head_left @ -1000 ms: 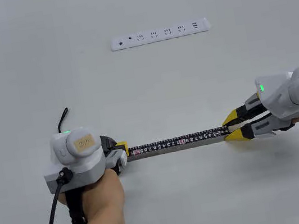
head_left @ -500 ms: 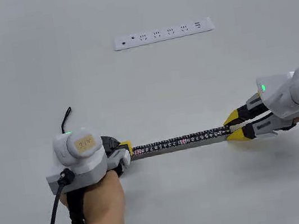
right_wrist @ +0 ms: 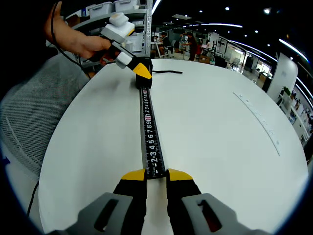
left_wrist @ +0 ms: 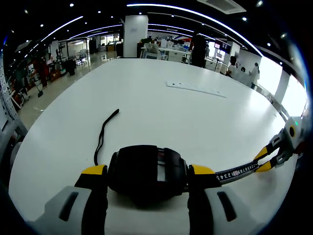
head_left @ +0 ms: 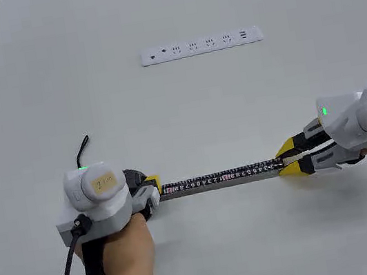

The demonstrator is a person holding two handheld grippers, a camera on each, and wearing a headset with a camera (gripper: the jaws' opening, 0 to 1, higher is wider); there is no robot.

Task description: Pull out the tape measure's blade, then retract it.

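Bright, even overhead light keeps the white counter (head_left: 187, 116) crisp in the head view, just a faint soft shadow under the right gripper (head_left: 289, 160), while both gripper views bow at the edges, ceiling strip lights (left_wrist: 195, 12) arcing, windows (left_wrist: 297, 93) blown out.

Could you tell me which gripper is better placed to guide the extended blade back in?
Right, probably. The right gripper is shut on the tip of the black numbered blade and can travel back with it; the left gripper is clamped on the black rounded case, anchoring it.
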